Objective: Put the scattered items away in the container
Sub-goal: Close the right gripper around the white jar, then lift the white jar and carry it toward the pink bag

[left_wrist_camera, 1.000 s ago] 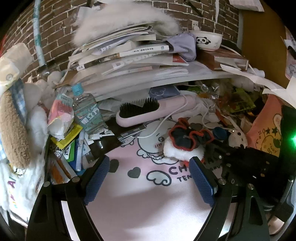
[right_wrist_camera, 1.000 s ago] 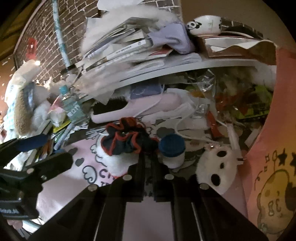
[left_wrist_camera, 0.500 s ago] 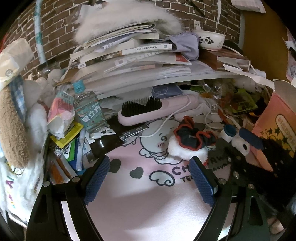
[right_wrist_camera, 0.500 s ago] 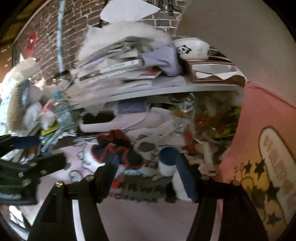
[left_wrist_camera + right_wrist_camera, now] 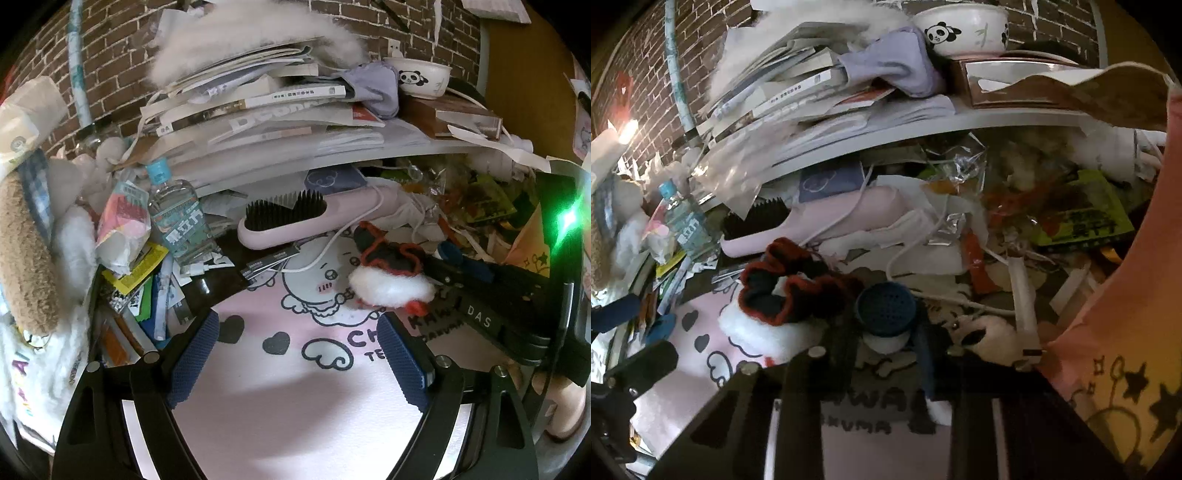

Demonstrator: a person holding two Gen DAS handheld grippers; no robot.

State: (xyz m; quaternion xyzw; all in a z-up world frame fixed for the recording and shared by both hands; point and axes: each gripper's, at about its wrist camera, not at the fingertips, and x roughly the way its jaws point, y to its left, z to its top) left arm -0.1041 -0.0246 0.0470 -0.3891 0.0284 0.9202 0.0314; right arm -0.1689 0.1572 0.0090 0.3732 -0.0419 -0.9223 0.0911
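The left tool (image 5: 295,354) hangs over a pink mat (image 5: 295,406) on the table, its blue-padded fingers (image 5: 192,354) spread wide with nothing between them. Its camera shows what the other does not show well: a clear water bottle (image 5: 177,218) with a blue cap standing at the left among crumpled wrappers, and the whole length of a pink hairbrush (image 5: 295,221) lying across the back of the mat with a white cable draped over it. It also sees the right tool from the side, as a dark bar reaching in from the right edge toward a dark scrunchie (image 5: 391,254) with red trim, which rests on a white fluffy ball (image 5: 388,288).

The right wrist view gives the closer look. The right tool (image 5: 882,332) has its fingers close together around a small white jar with a blue cap (image 5: 884,314), one finger on each side; the picture is blurred there, so I cannot tell whether they press on it or only bracket it. The scrunchie (image 5: 786,291) lies just left of the jar. A white plush with black patches (image 5: 982,332) sits just right of it. Only this view shows the pink box (image 5: 1126,332) with stars and a yellow drawing at the right edge, near the jar. Above both scenes a shelf carries stacked books and a panda bowl (image 5: 964,29).
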